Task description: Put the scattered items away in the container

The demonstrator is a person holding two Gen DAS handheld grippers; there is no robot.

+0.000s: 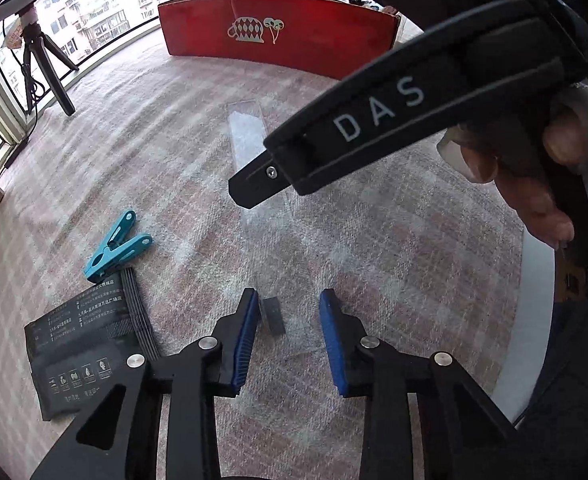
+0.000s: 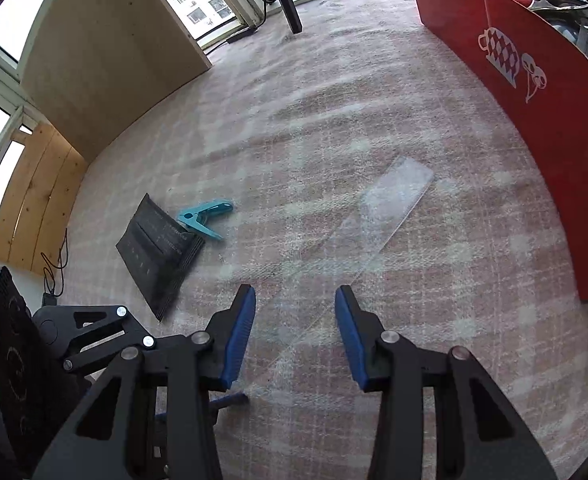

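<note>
Red container point(image 1: 294, 36) with pale diamond-patterned emblem point(image 1: 249, 29); teal clip point(image 1: 115, 246); black packet point(image 1: 81, 348) with white print; clear ruler point(image 2: 390, 204); pink-and-white plaid cloth point(image 1: 394, 260); blue gripper pads point(image 1: 245, 340).

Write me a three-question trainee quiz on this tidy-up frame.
1. True or false: the teal clip lies inside the red box.
2. What passes on the cloth between the open jaws of the right gripper? A. a clear ruler; B. a spoon; C. a cup.
3. Short answer: which item lies right next to the teal clip?

Key: 1 false, it lies out on the cloth. 2 A. 3 the black packet.
</note>
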